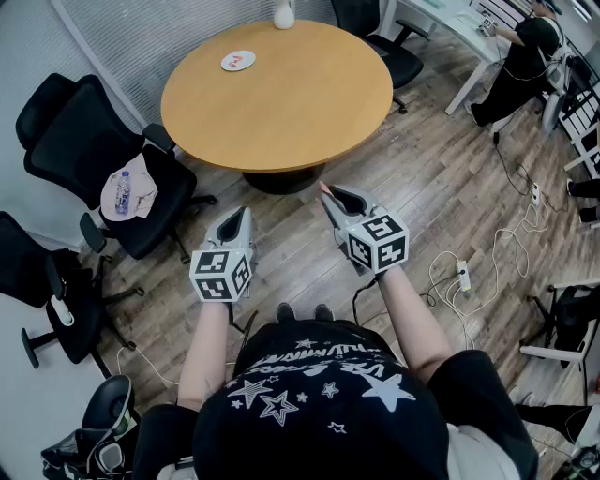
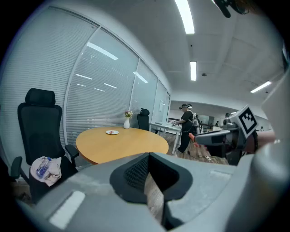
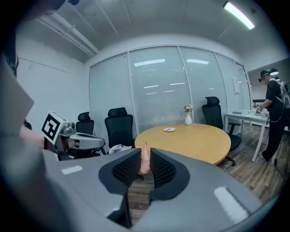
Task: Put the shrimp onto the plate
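A pink shrimp [image 3: 144, 159] stands upright between the pads of my right gripper [image 3: 144, 155], which is shut on it. From above, the shrimp's tip [image 1: 324, 187] pokes out of the right gripper [image 1: 330, 196], held over the wood floor just short of the round table [image 1: 309, 103]. The white plate [image 1: 238, 61] lies at the table's far left with something red on it; the right gripper view shows this plate [image 3: 169, 129] well ahead. My left gripper [image 1: 241, 218] hovers beside the right one, a narrow gap between its jaws [image 2: 150, 174] and nothing in it.
A white vase [image 1: 283, 13] stands at the table's far edge. Black office chairs ring the left side, one [image 1: 127, 192] holding a cloth and a bottle. Cables and a power strip [image 1: 462, 275] lie on the floor at right. A person [image 1: 525, 56] stands at a desk, back right.
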A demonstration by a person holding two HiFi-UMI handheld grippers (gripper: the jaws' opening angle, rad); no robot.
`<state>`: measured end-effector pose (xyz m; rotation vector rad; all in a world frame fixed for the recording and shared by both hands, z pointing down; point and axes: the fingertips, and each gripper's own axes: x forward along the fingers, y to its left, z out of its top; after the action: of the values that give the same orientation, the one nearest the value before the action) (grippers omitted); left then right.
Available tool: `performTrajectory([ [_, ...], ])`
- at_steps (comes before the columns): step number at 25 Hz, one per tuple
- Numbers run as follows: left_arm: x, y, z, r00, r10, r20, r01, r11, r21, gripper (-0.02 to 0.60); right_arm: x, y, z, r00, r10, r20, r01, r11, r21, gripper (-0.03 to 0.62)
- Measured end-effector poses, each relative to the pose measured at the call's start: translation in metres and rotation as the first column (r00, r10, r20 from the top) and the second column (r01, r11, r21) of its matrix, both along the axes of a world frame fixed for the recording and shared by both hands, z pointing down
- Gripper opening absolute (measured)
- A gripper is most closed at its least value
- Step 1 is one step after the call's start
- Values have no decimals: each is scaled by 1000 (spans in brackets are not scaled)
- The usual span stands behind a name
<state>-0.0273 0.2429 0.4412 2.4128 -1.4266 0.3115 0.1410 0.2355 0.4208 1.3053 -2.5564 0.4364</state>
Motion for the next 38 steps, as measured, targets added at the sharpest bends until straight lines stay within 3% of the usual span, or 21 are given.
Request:
performTrajectory([
  [15,-14,-1,15,998,55,-19,-56,998,-29,2,-22,0,5,1000,29,-2,-29,999,-25,63],
  [21,-33,-5,20,997,75,-24,-76,997,-27,2,-30,-7,1,996,85,14,-85,996,19,63],
  [30,-59,-22,34,997,57,-48,-60,997,-55,2,-43,-16,15,992,123,40,-122,992,-24,64],
  [38,-61,-61,51,1000,21,-22,-23,996,-84,3,-40,-68,38,993,95,65,-90,994,-68,64],
])
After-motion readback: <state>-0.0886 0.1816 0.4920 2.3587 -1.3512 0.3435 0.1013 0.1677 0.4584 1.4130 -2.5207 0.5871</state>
